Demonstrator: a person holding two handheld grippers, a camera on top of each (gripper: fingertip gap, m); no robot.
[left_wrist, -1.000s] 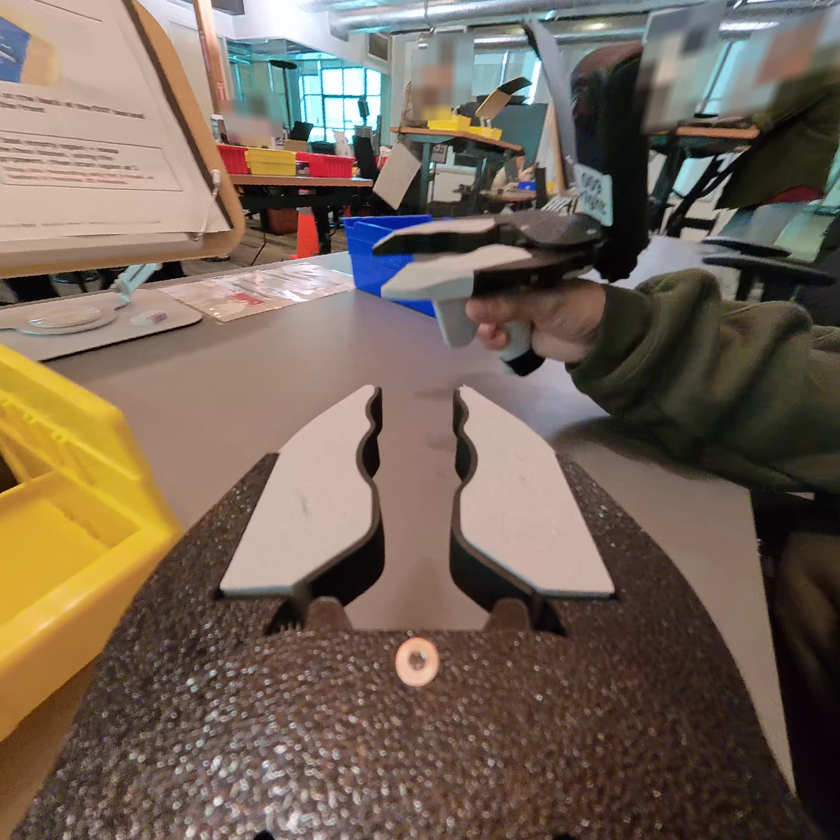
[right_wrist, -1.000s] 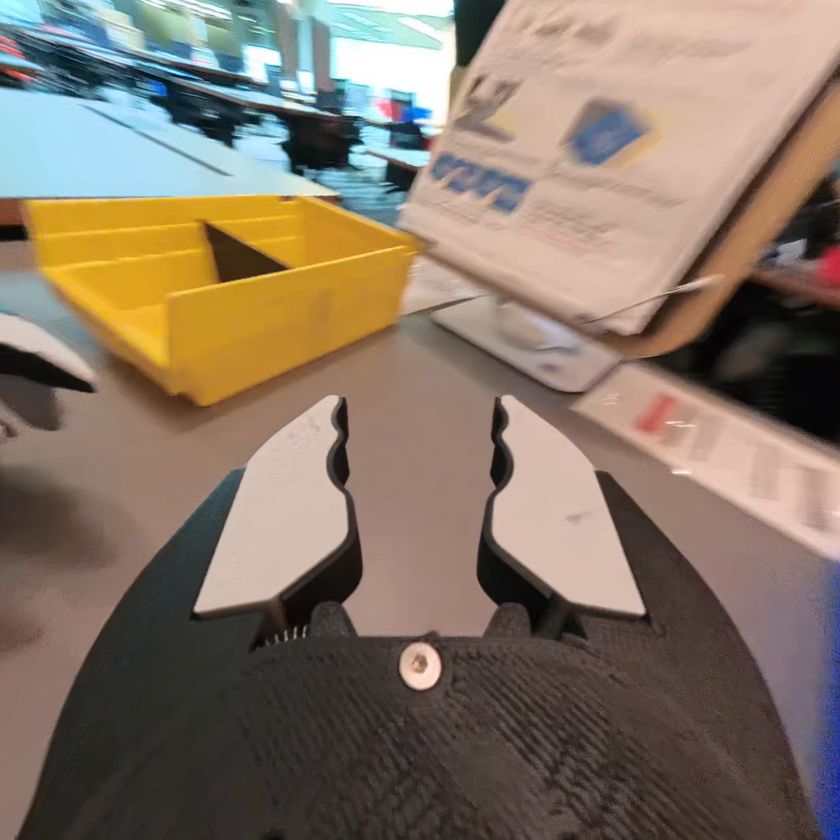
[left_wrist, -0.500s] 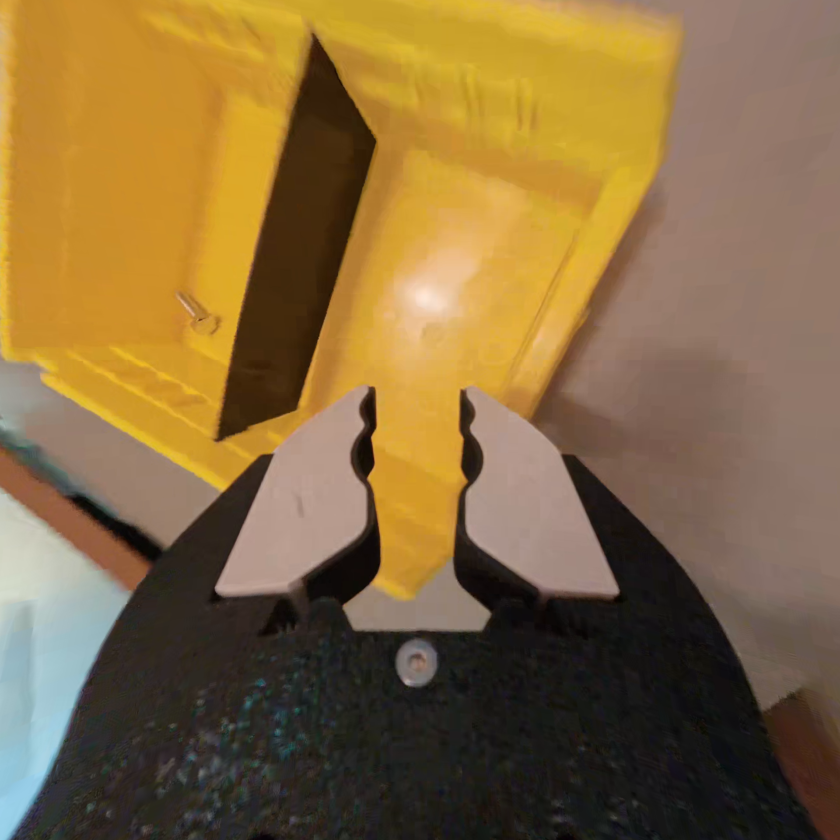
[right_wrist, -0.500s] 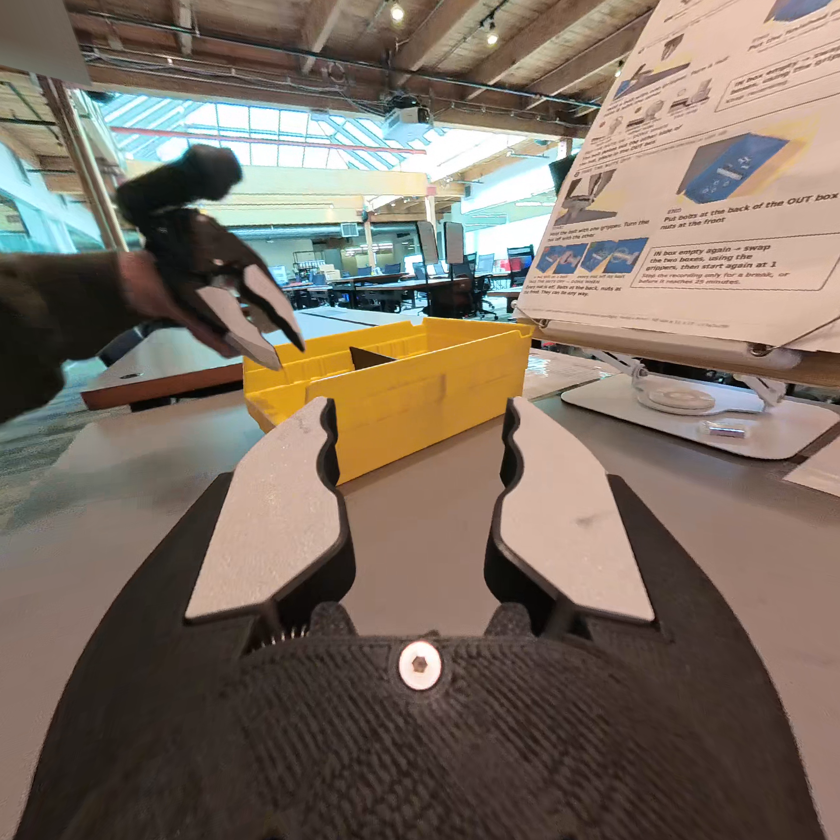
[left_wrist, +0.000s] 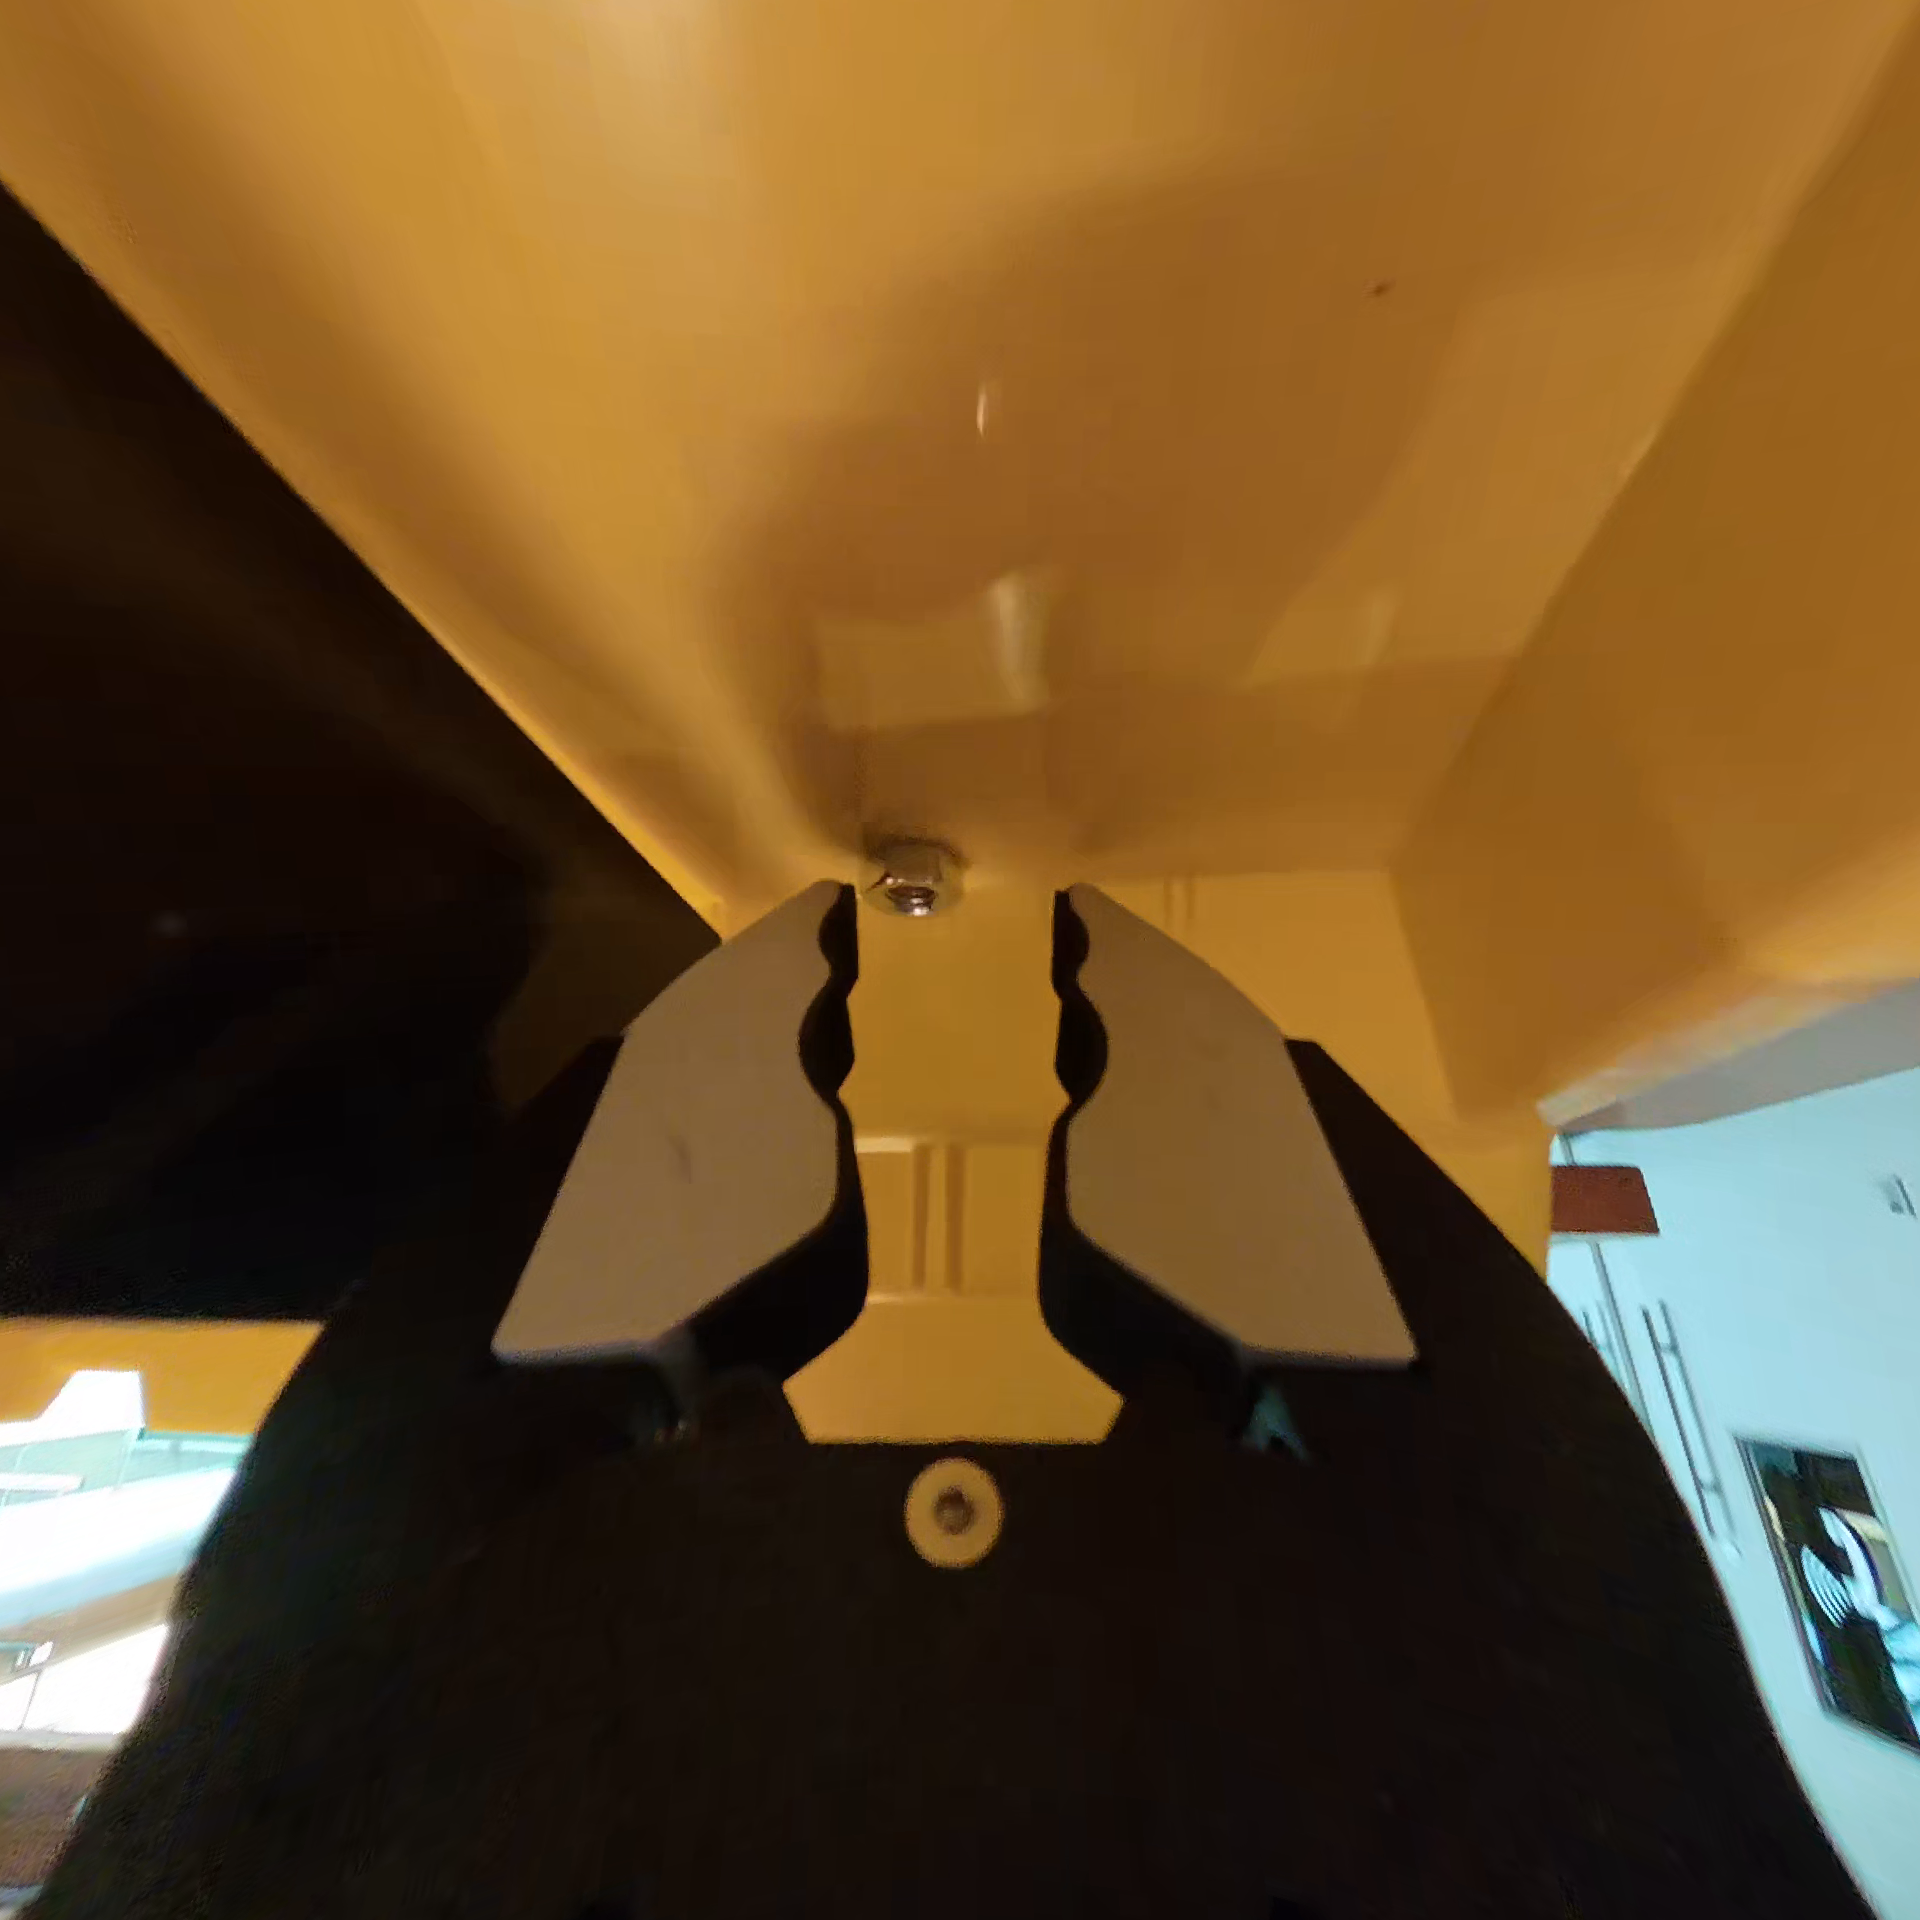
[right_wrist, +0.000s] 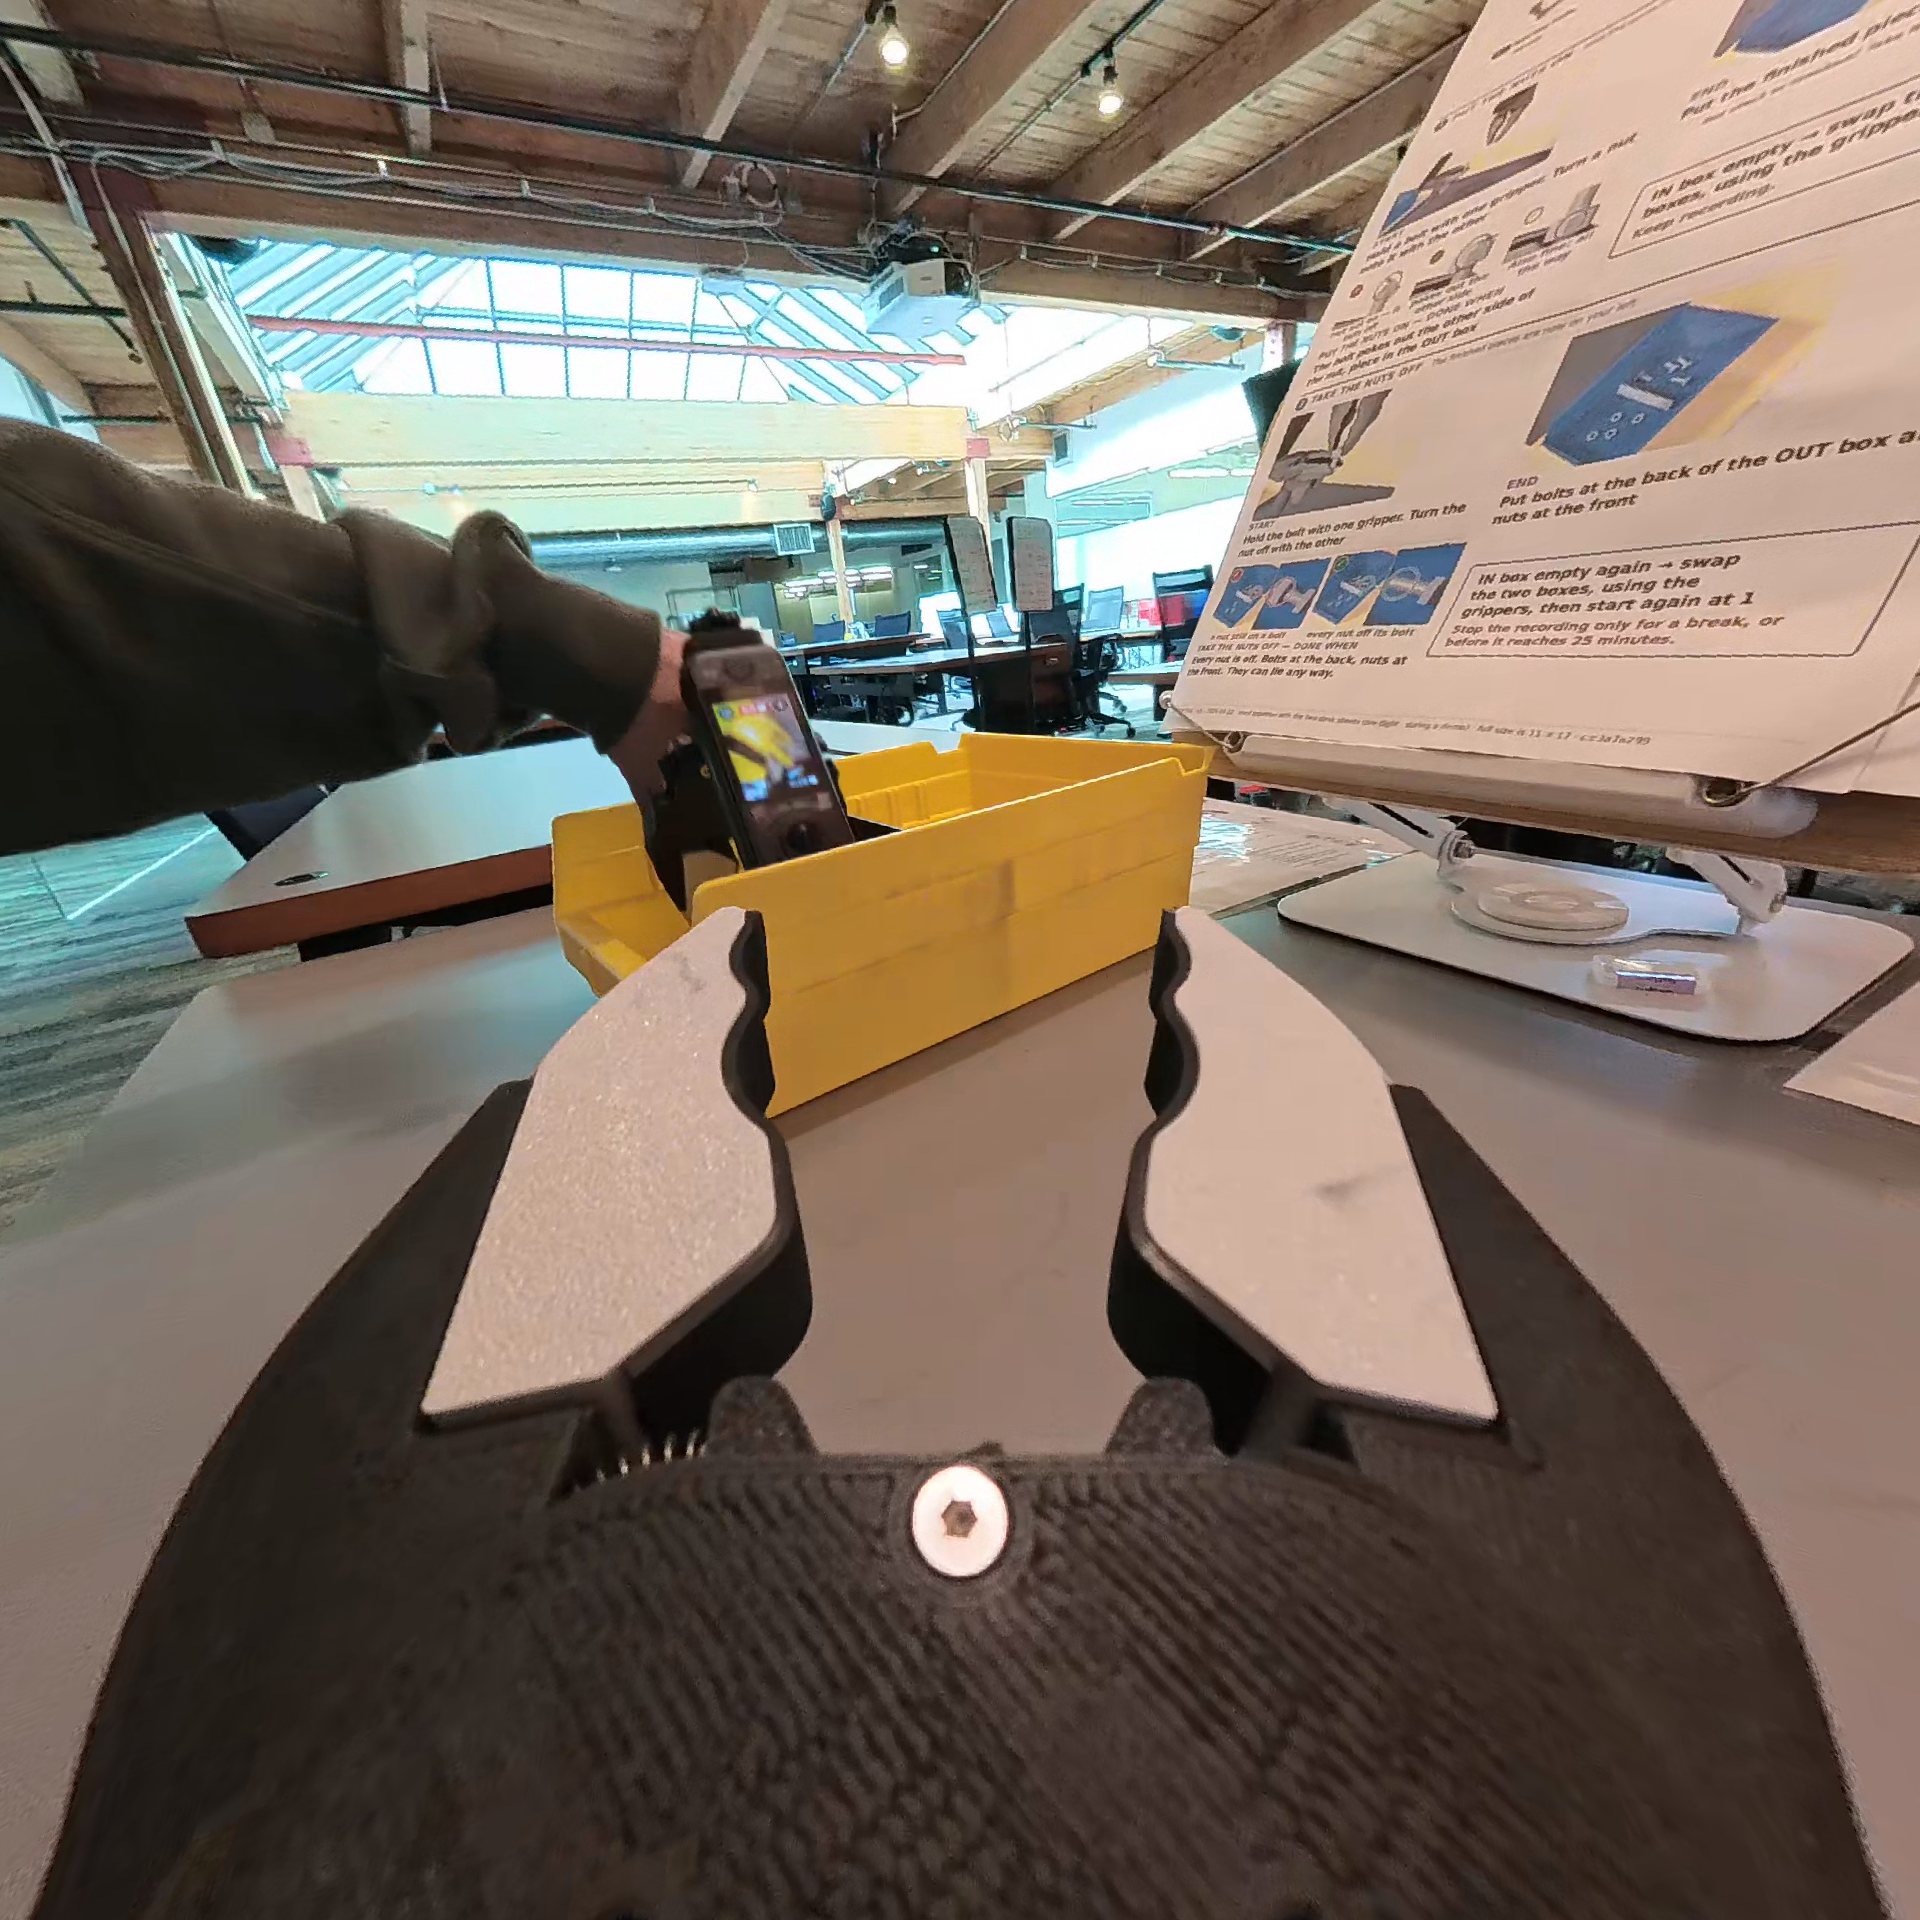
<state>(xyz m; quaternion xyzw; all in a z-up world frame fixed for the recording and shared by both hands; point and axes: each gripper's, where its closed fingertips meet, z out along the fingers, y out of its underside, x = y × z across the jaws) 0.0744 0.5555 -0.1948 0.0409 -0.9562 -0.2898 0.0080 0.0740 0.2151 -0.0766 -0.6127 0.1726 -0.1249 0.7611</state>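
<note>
My left gripper is open and reaches down inside a yellow bin, its fingertips close to the floor. A small silver nut lies on the bin floor just beyond the left fingertip, not gripped. A black divider stands to the left. In the right wrist view the yellow bin sits on the grey table, with the left gripper's body and its phone dipped into it. My right gripper is open and empty, hovering over the table short of the bin.
A document stand with a printed sheet rises at the right on a white base, where a small silver piece lies. A person's green sleeve reaches in from the left. Another table stands behind. One gripper's finger ends stand about 35 cm off the other's.
My left gripper swung from facing across the table to above the yellow bin, then dropped inside it close to the nut. My right gripper turned toward the bin and steadied.
</note>
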